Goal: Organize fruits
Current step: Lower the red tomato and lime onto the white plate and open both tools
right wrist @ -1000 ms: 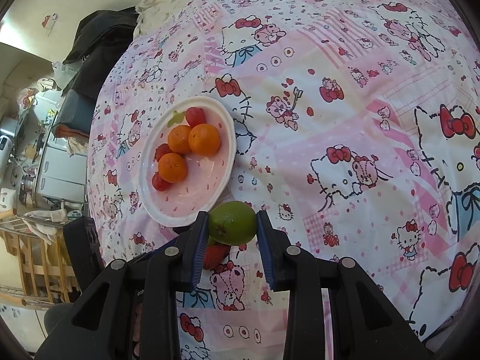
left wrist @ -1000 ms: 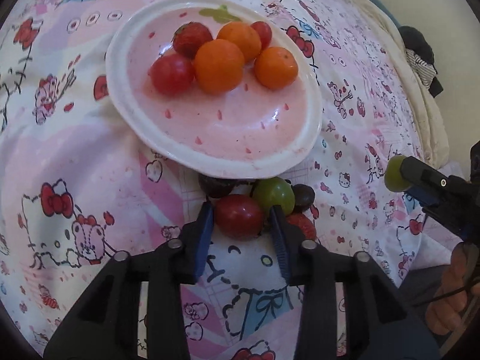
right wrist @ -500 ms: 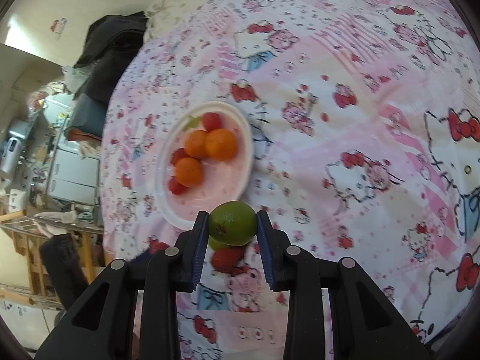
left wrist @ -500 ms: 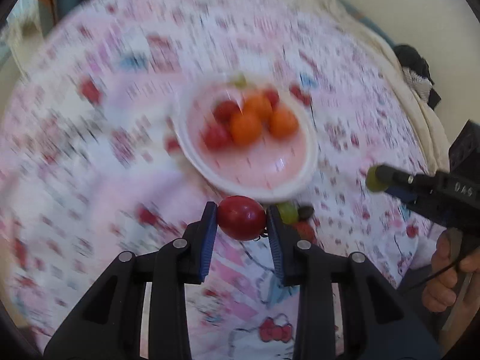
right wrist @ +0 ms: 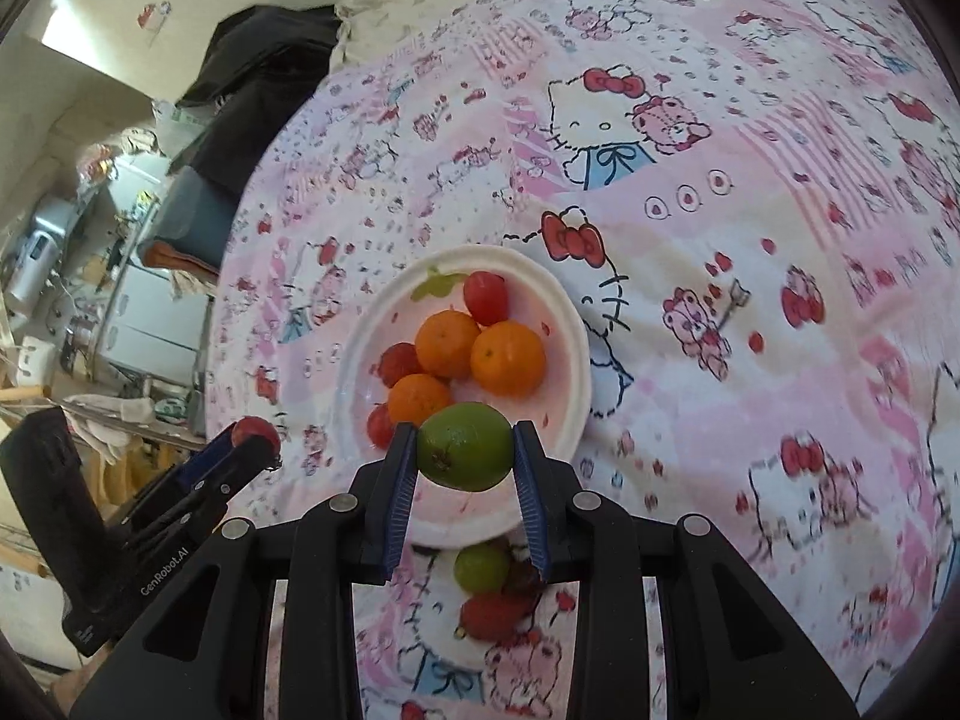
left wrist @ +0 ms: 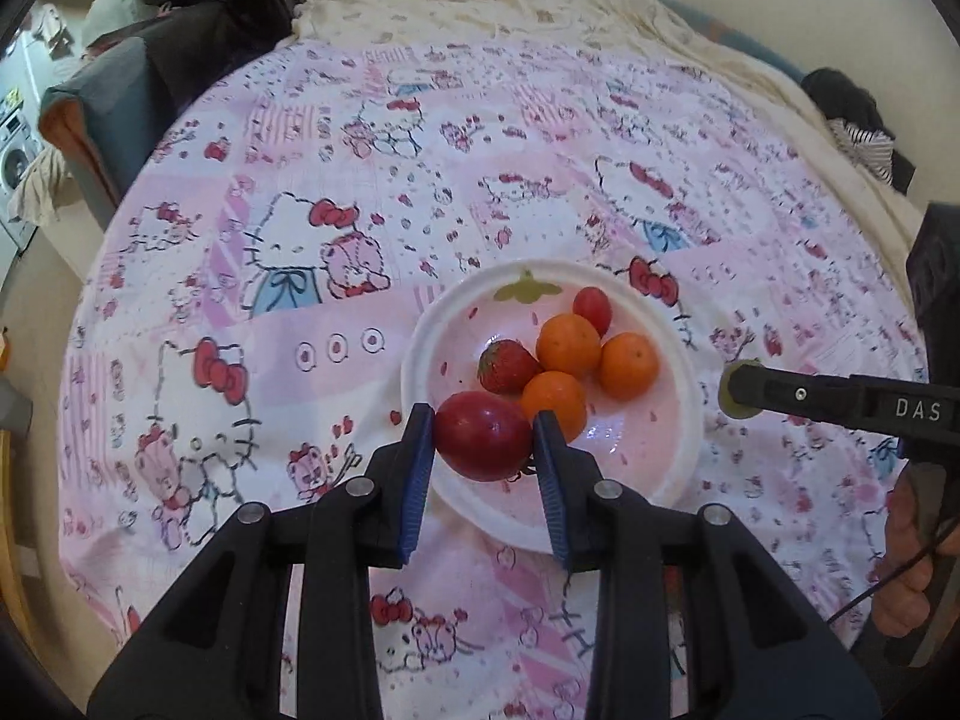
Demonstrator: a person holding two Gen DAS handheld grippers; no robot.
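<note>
Left gripper (left wrist: 483,443) clamps a round dark-red fruit (left wrist: 483,444); right gripper (right wrist: 463,456) clamps a green oval fruit (right wrist: 465,453), long axis crosswise, above a white round plate (right wrist: 569,312) holding 3 oranges (right wrist: 507,358).

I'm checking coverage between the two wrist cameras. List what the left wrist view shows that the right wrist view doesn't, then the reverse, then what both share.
Only the left wrist view: a clear look at the red fruit clamped in the left gripper, and a hand holding the other tool.

Only the right wrist view: the green fruit clamped in the right gripper, plus a green fruit on the cloth and a strawberry on the cloth below the plate.

Both: the plate with three oranges, on the patterned cloth.
</note>
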